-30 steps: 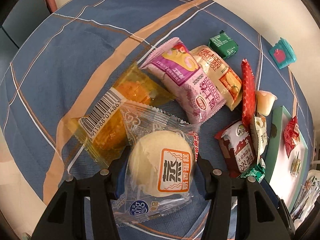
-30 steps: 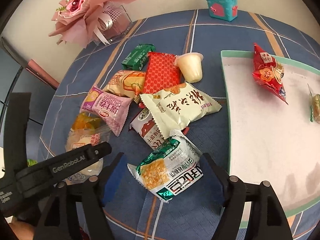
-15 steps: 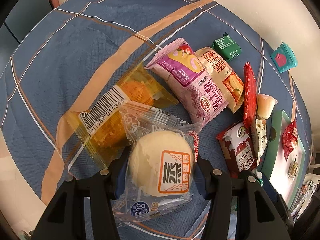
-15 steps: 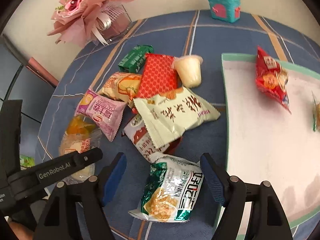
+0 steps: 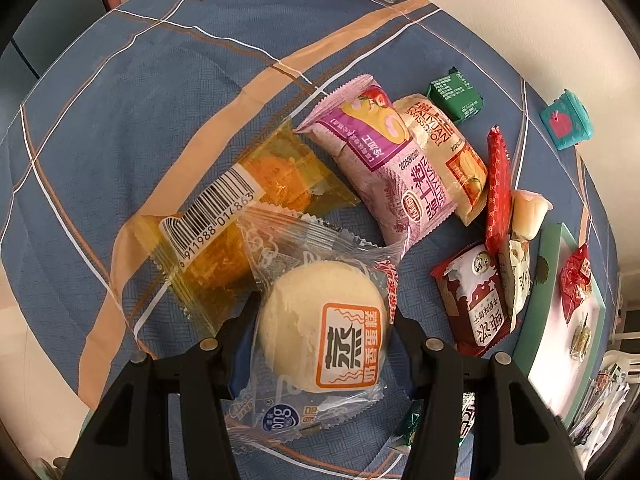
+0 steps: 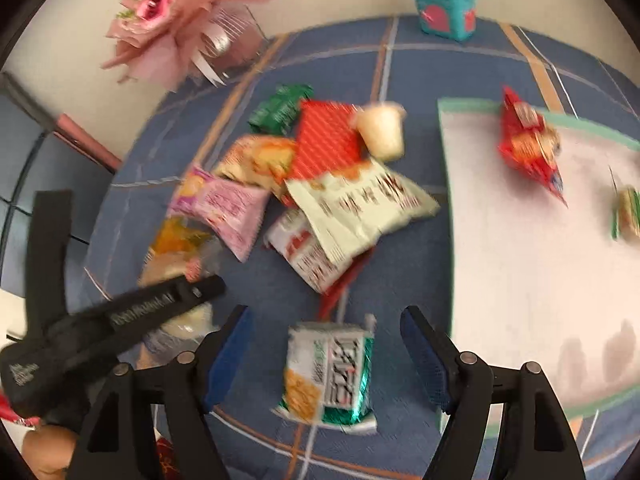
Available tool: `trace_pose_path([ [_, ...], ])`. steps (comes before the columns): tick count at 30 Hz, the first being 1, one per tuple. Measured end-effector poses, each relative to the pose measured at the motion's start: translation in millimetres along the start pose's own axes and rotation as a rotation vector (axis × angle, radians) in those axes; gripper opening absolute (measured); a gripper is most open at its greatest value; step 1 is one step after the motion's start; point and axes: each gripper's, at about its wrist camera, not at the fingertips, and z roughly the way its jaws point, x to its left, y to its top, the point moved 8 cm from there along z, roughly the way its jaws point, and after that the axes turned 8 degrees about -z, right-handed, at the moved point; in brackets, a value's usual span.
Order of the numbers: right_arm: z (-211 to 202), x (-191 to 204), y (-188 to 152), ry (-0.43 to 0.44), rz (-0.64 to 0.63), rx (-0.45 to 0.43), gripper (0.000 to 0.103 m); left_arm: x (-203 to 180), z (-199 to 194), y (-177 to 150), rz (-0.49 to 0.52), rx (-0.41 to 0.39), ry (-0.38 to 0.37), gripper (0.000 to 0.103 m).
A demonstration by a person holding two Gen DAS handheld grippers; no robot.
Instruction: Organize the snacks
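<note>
Blue plaid bench (image 5: 160, 92): we log snacks heaped at twelve o'clock. Our left gripper (image 5: 320, 328) fingers clench a wrapped bun (image 5: 320, 324); our right gripper (image 6: 326, 344) fingers stand released around a green packet (image 6: 332, 376).

Ten snack packets (image 6: 362, 210) sit loose on the cloth ahead of the grippers, plus one jelly cup (image 6: 382, 132). Two more packets (image 6: 528, 148) lie on the single tray (image 6: 472, 109), and there's one teal box (image 6: 444, 10) and one bouquet (image 6: 176, 24) beyond.
</note>
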Motion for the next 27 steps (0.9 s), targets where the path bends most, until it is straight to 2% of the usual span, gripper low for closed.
trace_pose_path([
  [3,6.2,0.2,-8.5,-0.019,-0.004,0.041,0.079,-0.4,0.7,-0.8,0.010,0.007,0.004,0.057],
  [9,20.2,12.6,-22.4,-0.080,-0.098,0.112,0.076,-2.5,7.7,-4.7,0.018,0.023,0.016,0.057],
  [14,28.4,11.9,-30.7,-0.134,-0.137,0.150,0.056,-6.2,10.5,-6.8,0.020,0.022,0.019,0.057],
  [16,27.0,6.6,-32.0,-0.143,-0.127,0.147,0.053,-7.5,11.2,-7.7,0.020,0.023,0.020,0.057],
  [20,22.2,-5.8,-31.5,-0.145,-0.078,0.137,0.052,-7.6,10.7,-4.4,0.022,0.022,0.021,0.057],
  [24,13.1,-9.2,-29.1,-0.114,-0.043,0.117,0.052,-7.1,4.9,-3.0,0.021,0.016,0.010,0.057],
  [27,-3.7,-10.3,-18.6,-0.079,-0.011,0.067,0.052,-9.3,-5.3,0.3,0.025,-0.011,-0.007,0.057],
])
